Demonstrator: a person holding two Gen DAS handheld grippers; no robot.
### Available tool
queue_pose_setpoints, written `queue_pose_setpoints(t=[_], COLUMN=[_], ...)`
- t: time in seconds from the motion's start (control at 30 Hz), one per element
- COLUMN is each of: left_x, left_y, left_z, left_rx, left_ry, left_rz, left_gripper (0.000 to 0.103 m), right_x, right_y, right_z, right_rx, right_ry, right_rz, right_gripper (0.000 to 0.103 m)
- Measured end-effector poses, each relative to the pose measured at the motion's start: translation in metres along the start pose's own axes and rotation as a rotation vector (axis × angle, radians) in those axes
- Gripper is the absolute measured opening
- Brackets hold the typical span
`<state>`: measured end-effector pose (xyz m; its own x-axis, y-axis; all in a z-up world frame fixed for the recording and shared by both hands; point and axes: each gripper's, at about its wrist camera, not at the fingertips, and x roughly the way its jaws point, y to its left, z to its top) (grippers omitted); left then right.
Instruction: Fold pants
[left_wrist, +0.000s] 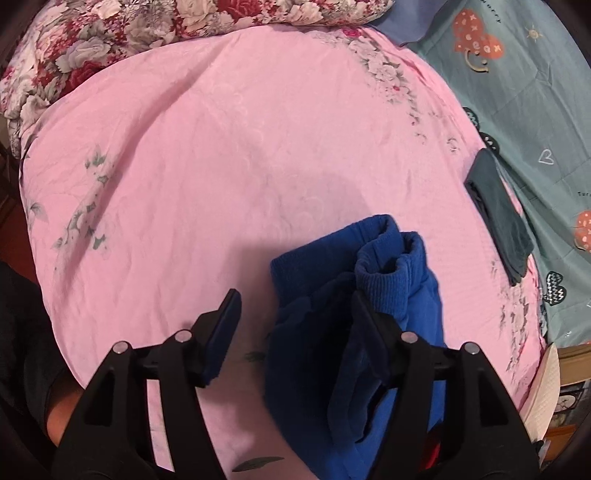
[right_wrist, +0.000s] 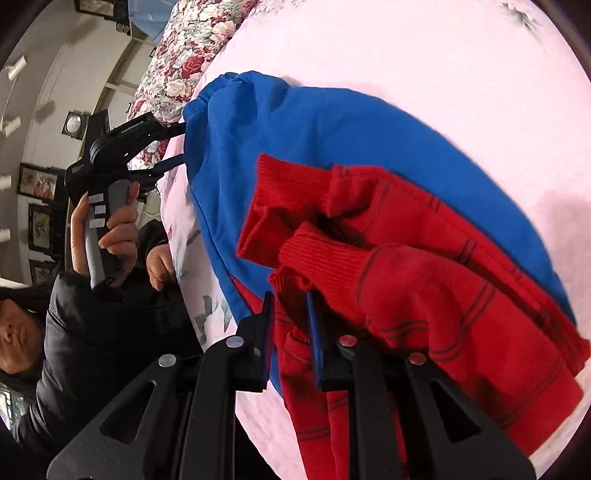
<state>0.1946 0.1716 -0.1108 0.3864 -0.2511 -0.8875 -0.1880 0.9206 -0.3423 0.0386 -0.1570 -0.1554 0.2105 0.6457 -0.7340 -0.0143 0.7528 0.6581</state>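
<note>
The pants lie bunched on the pink bed sheet (left_wrist: 221, 147). In the left wrist view I see their blue part (left_wrist: 314, 266), with two ribbed cuffs (left_wrist: 388, 280) on top. My left gripper (left_wrist: 293, 299) is open over the blue cloth's left edge; its right finger rests against the fabric and its left finger hangs over bare sheet. The right wrist view shows the blue part (right_wrist: 332, 122) under a red striped part (right_wrist: 443, 295) with ribbed red cuffs (right_wrist: 295, 206). My right gripper (right_wrist: 289, 306) is shut on a fold of the red cloth. The left gripper (right_wrist: 181, 146) stands at the blue waistband edge.
A floral quilt (left_wrist: 110, 44) lies along the far side of the bed. A teal heart-print sheet (left_wrist: 517, 92) covers the right side, with a dark folded cloth (left_wrist: 498, 214) at its border. A person in a black jacket (right_wrist: 92, 332) stands at the bed's edge.
</note>
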Motion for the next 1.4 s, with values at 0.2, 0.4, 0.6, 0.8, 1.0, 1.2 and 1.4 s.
queue_pose_setpoints(t=[0.2,0.4,0.6,0.8,1.0,1.2,1.4], left_x=[-0.01,-0.016,-0.019,0.02,0.04,0.046,0.02], left_y=[0.007,0.009,-0.009,-0.005,0.004,0.004,-0.004], left_z=[0.008,0.011,0.013,0.009,0.013,0.014,0.012], left_rx=[-0.036,-0.048,0.028,0.085,0.055,0.067,0.07], left_ry=[-0.01,-0.011,-0.012,0.067,0.115,0.118,0.059], left_rz=[-0.097,-0.244,-0.21,-0.074,-0.202,-0.282,-0.312], left_gripper=[0.063,0.063,0.069,0.069,0.069,0.042,0.031], right_x=[0.001,0.002,0.004,0.004,0.004,0.004,0.0], right_y=[0.0,0.0,-0.002,-0.003,-0.005,-0.003,-0.001], right_z=[-0.001,0.0,0.0,0.001,0.003,0.001,0.001], right_rx=[0.002,-0.007,-0.005,-0.005,-0.006,-0.013,-0.012], right_ry=[0.007,0.012,0.012,0.02,0.025,0.02,0.017], right_rz=[0.009,0.013,0.023,0.034,0.042,0.035,0.04], right_gripper=[0.017,0.018,0.018,0.018,0.018,0.017,0.017])
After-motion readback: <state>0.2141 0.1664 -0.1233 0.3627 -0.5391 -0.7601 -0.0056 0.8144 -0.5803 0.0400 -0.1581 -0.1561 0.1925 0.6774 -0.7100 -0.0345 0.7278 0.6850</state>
